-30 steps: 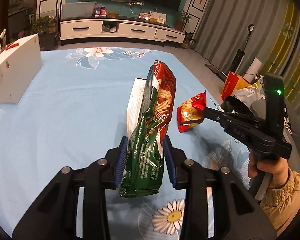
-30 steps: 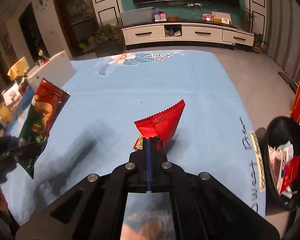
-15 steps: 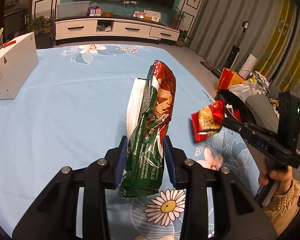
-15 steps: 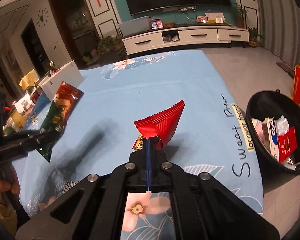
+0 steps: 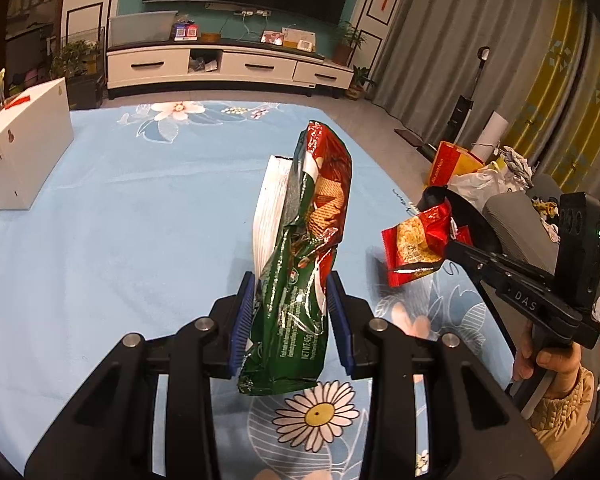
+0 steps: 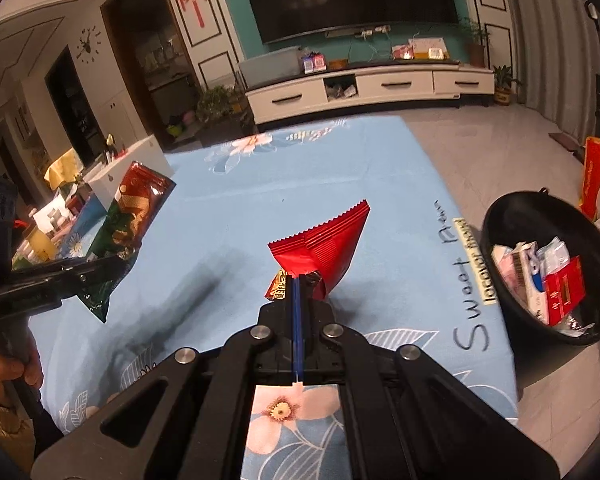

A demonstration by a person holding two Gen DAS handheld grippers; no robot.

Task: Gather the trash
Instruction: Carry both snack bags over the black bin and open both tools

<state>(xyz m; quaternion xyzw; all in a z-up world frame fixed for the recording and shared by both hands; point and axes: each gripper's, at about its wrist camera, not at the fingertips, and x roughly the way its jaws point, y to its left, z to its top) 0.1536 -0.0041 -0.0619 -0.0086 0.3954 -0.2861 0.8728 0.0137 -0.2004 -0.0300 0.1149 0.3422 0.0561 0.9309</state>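
My left gripper [image 5: 290, 312] is shut on a tall green and red biscuit bag [image 5: 304, 248], held upright above the blue flowered tablecloth [image 5: 140, 216]. The bag also shows in the right wrist view [image 6: 128, 224]. My right gripper [image 6: 297, 280] is shut on a small red snack packet [image 6: 324, 248], held above the cloth near the table's right edge. The packet also shows in the left wrist view [image 5: 416, 240]. A black trash bin [image 6: 496, 236] with several wrappers inside stands on the floor just right of the table.
A white box [image 5: 24, 144] stands at the table's far left. A white TV cabinet [image 5: 228, 66] lines the back wall. Bags and paper clutter [image 5: 472, 168] lie on the floor beyond the bin. A grey seat [image 5: 512, 224] is at right.
Both grippers have moved back and to the right with their packets. The red packet now hangs nearer the bin, which has come further into the right wrist view.
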